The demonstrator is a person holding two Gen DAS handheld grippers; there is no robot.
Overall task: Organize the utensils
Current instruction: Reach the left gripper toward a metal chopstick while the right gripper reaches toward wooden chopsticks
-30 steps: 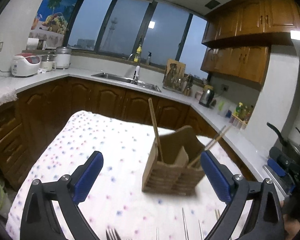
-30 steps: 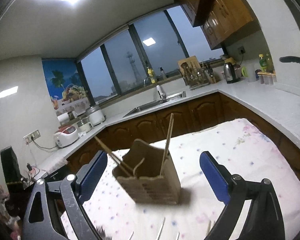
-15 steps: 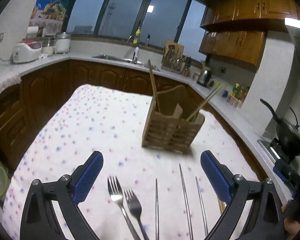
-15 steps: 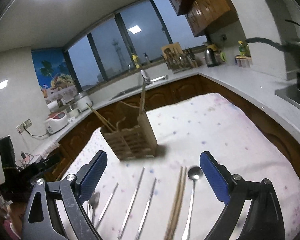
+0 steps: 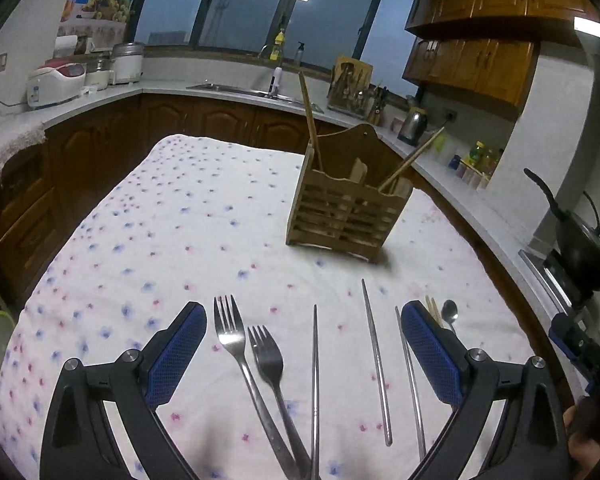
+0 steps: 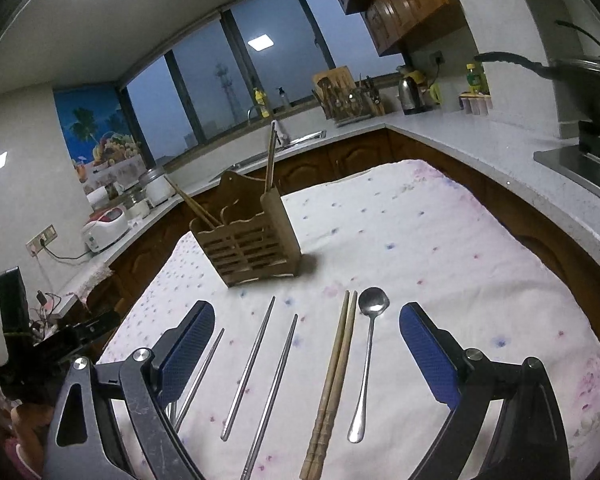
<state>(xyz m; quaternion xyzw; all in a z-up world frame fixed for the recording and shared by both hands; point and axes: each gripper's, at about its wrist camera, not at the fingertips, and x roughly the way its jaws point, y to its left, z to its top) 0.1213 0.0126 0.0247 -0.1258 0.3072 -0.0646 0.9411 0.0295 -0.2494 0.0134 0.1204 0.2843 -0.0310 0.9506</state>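
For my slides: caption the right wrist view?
Open right gripper above wooden chopsticks, spoon and metal chopsticks, before the caddy.

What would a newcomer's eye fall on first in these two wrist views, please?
Probably the wooden utensil holder standing mid-table on the flowered cloth, chopsticks already poking out. Next, the row before it: two forks, metal chopsticks, wooden chopsticks, a spoon, framed by both open grippers.

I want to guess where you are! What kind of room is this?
It looks like a home kitchen. There is a sink under the big windows, a rice cooker on the counter, and a black wok on the stove. Forks lie on a flowery tablecloth.
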